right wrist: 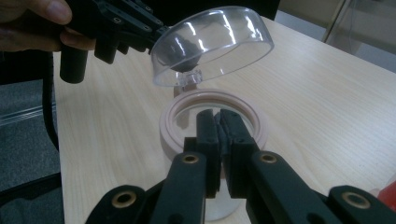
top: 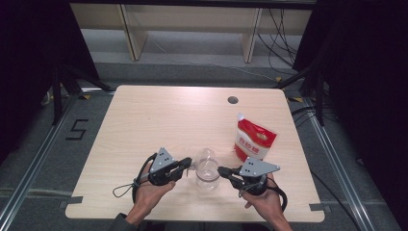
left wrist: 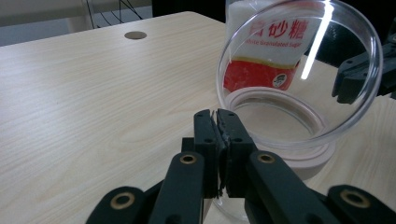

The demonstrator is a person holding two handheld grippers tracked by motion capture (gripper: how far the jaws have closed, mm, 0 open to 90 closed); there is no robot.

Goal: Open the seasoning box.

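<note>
Clear jar (top: pixel 208 174) stood on the counter (top: pixel 159 115) between both grippers, domed lid (right wrist: pixel 212 44) swung up, pinched by the closed left gripper (left wrist: pixel 217 122), right gripper (right wrist: pixel 219 122) clamped on the jar's rim (right wrist: pixel 254 121)

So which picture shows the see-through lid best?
The right gripper view: the clear lid is seen whole, tipped up over the jar's pale rim, its edge in the left claw. The left gripper view looks through it at the sugar bag. In the high view it is small and faint.
</note>
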